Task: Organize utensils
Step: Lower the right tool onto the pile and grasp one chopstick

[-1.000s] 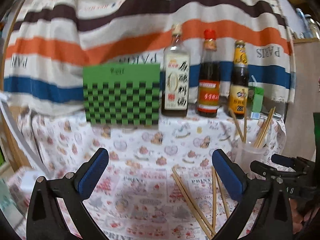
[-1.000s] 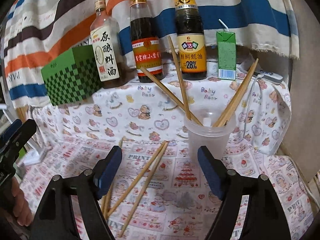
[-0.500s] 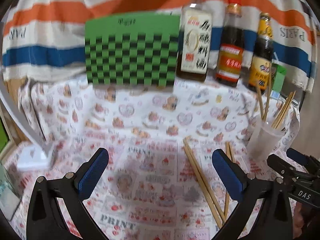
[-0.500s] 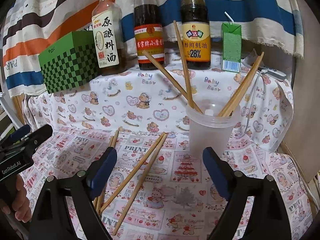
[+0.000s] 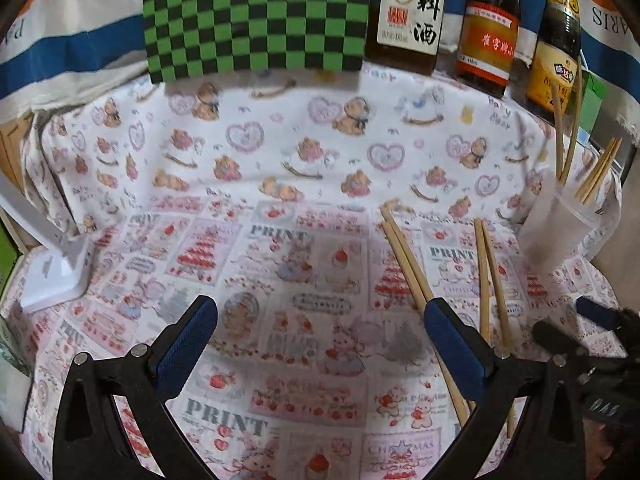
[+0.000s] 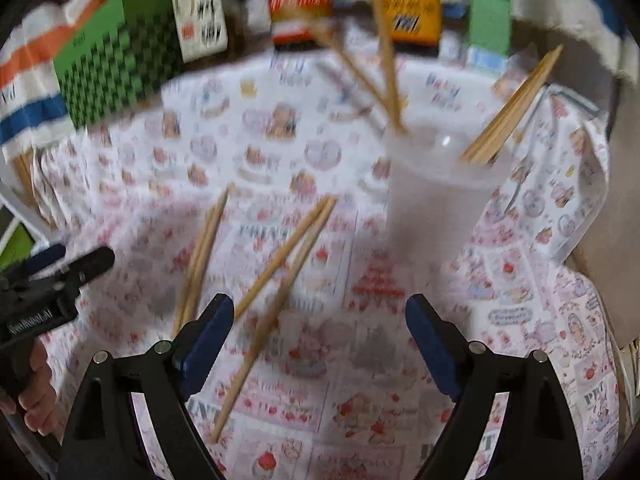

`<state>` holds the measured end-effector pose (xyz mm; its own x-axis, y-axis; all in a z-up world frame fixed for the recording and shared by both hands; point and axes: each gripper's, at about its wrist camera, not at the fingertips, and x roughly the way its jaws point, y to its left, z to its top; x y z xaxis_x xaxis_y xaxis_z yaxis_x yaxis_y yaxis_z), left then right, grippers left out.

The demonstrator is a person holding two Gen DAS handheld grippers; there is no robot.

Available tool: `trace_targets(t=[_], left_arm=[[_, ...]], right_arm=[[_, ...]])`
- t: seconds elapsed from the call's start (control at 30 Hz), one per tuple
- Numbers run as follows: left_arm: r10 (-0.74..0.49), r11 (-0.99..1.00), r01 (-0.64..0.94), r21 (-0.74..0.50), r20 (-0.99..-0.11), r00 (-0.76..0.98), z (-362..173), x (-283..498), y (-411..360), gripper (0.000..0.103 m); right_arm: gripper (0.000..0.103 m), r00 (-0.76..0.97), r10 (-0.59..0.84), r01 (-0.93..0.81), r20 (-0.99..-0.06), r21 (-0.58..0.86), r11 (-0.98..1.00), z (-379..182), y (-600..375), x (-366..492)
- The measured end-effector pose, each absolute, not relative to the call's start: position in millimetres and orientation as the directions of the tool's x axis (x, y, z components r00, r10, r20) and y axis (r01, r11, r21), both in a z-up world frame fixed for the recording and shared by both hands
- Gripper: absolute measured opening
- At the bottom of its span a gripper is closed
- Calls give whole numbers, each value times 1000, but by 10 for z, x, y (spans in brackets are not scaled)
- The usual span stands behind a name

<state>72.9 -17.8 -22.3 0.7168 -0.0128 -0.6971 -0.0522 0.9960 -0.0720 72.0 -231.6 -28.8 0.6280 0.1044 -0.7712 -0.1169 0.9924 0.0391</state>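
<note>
My right tongs (image 6: 316, 344) stood wide and empty, one chopstick pair (image 6: 276, 300) lying on the cloth between their jaws. My left tongs (image 5: 320, 344) gaped empty too, another pair (image 5: 416, 280) beside their right jaw; the cup (image 5: 556, 232) stood beyond.

Behind your workspace, a green checkered box (image 5: 256, 16) stands beside three sauce bottles (image 5: 490, 24) against a striped cloth (image 5: 60, 40). A green carton (image 6: 489, 20) sits further right, a white stand (image 5: 56, 272) far left.
</note>
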Motion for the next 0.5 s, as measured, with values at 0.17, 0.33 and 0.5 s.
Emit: trace_targets(t=[0.17,0.33,0.5], left_arm=[[7,997,-60,-53,-692,722,-211,731,-194,103],[17,997,-62,-41,-688,725,-213,724,-216,103],[19,1000,-14,13,-683,730,-252,721,-344,103]], right_arm=[[89,589,106,-163,-801,11,987,-399,-2194,704],[76,558,127,-190,-820,22,981,-440,-2129,665],[57,538,121,-200,-834,14,980,-491,-2089,678]])
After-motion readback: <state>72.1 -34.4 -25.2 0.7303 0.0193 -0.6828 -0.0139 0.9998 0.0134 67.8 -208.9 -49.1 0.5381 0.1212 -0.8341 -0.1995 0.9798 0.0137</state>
